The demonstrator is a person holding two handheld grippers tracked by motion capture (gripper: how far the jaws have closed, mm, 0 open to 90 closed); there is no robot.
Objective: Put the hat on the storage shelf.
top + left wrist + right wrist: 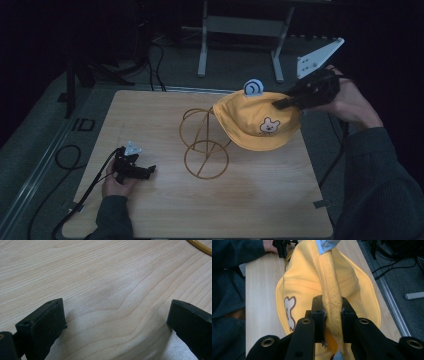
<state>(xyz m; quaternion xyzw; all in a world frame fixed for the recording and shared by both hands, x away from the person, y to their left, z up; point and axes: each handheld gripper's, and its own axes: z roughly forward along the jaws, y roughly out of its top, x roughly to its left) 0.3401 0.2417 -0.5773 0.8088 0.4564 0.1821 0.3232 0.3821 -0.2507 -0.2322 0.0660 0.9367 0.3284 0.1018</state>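
Right gripper (332, 312): jaws clenched on a fold of the yellow hat (257, 122), holding it raised above the table (150, 210), beside the gold wire stand (204, 145). Left gripper (136, 169): jaws spread, nothing between them, resting on the table's near-left area.

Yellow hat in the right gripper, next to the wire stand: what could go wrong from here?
1. The right gripper pinches just a narrow fold of the yellow hat; the fabric could slip out.
2. The gold wire stand stands free and looks light; the hat dragging against it might tip or shift it.
3. The left gripper is open, resting on the table, not steadying the stand.
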